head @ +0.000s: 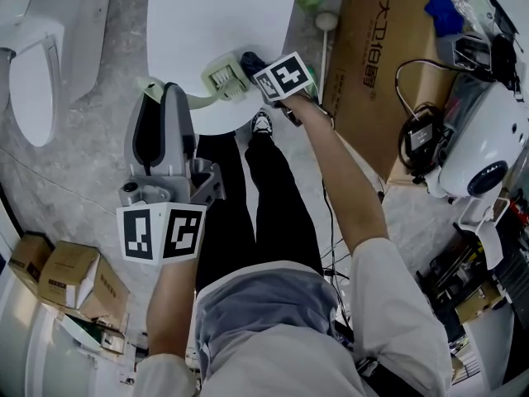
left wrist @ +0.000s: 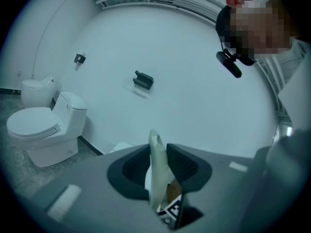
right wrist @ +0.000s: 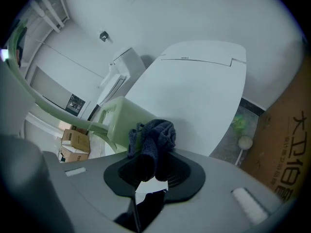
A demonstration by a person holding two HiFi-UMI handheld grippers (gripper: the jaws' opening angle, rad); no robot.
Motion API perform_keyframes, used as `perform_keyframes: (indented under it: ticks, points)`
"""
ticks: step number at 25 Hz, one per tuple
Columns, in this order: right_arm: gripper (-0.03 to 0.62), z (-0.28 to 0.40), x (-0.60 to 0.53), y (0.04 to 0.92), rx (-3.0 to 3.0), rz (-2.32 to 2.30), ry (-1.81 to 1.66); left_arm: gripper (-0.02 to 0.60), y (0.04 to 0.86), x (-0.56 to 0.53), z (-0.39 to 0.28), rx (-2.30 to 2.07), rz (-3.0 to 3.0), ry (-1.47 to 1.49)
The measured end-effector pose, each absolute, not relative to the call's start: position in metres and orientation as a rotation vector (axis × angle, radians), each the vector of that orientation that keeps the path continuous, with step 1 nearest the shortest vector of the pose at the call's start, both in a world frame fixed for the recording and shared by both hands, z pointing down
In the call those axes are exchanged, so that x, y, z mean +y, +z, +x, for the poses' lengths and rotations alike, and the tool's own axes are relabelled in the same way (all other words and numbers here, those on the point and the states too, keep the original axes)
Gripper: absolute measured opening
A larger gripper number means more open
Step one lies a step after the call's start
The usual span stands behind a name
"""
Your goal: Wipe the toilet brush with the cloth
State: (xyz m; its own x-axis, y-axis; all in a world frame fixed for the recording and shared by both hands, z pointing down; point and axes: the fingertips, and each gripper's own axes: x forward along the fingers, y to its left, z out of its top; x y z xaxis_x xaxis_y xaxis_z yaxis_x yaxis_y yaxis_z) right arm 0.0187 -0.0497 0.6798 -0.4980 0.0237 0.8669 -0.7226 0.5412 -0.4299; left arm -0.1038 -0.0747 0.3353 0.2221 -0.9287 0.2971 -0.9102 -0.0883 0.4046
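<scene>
Left gripper [left wrist: 156, 161] clamped on pale green brush [head: 223, 78] handle. Right gripper [right wrist: 154, 166] pinching dark cloth [right wrist: 153, 136], seemingly touching brush head, over toilet lid [head: 216, 15].

Grey marbled floor [head: 99, 164]: white toilet [head: 33, 64] left, lid-down toilet [head: 219, 23] ahead, small cardboard boxes [head: 73, 278] lower left, large carton [head: 388, 73] right.

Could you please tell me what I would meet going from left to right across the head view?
Toilet → left gripper → brush head → cloth → cardboard box → white appliance.
</scene>
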Motion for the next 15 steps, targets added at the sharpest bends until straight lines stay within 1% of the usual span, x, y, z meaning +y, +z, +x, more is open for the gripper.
perform_keyframes:
  ticks: [9,15]
  points:
    - [0.081,0.021,-0.039,0.677,-1.861,0.589,1.106,0.0,0.336,-0.075,-0.102,-1.694,1.991,-0.045]
    - [0.081,0.02,-0.038,0.667,-1.857,0.567,1.091,0.0,0.337,-0.075,-0.102,-1.699,1.999,-0.037]
